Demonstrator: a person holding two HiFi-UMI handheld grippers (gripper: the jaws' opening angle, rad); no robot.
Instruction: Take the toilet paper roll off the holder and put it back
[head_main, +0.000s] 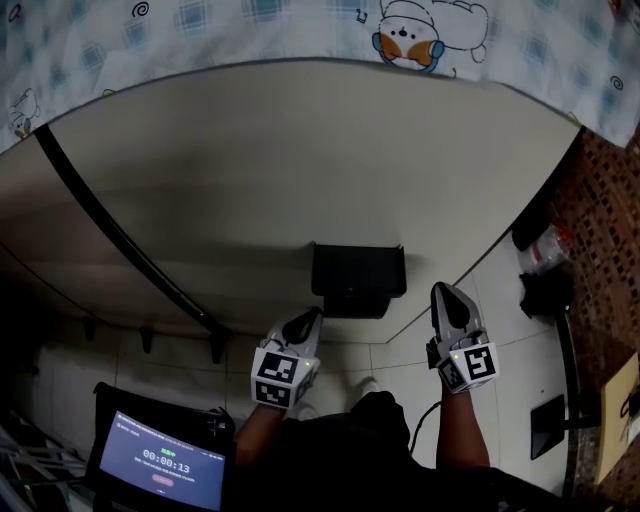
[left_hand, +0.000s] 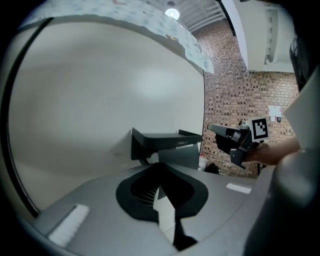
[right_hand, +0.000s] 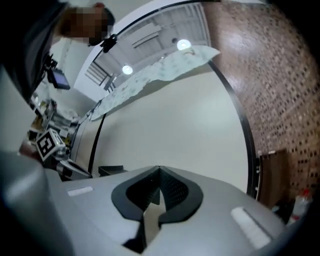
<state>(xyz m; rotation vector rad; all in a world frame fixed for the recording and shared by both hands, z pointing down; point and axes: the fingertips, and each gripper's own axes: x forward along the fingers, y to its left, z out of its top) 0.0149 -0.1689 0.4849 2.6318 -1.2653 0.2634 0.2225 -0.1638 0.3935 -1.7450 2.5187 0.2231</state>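
Beige wall panel fills most of the head view, with a patterned cloth along the top, a black strip running down the left, a brick wall at right and a tiled floor below. A lit screen sits lower left.

The black holder is mounted on the panel, roughly between the 2 grippers and just ahead of them. From above only its flat top shows. In the left gripper view a pale grey shape sits right under the holder's shelf. That is probably the toilet paper roll, but it is too dim to be sure.

The left gripper has its jaws pressed together with nothing between them, tips pointing at the holder, near but not touching. The right gripper is the same: jaws together, empty, just right of the holder and apart from it.

Progress (a judgement): neither gripper carries the roll and nothing lies loose on the floor near the holder, so the roll seems to be on the holder. That fits either 0 steps done or both done, and the frames don't say which. If it is the start, both the lift-off and the refit are left, and the jaws need to spread first.
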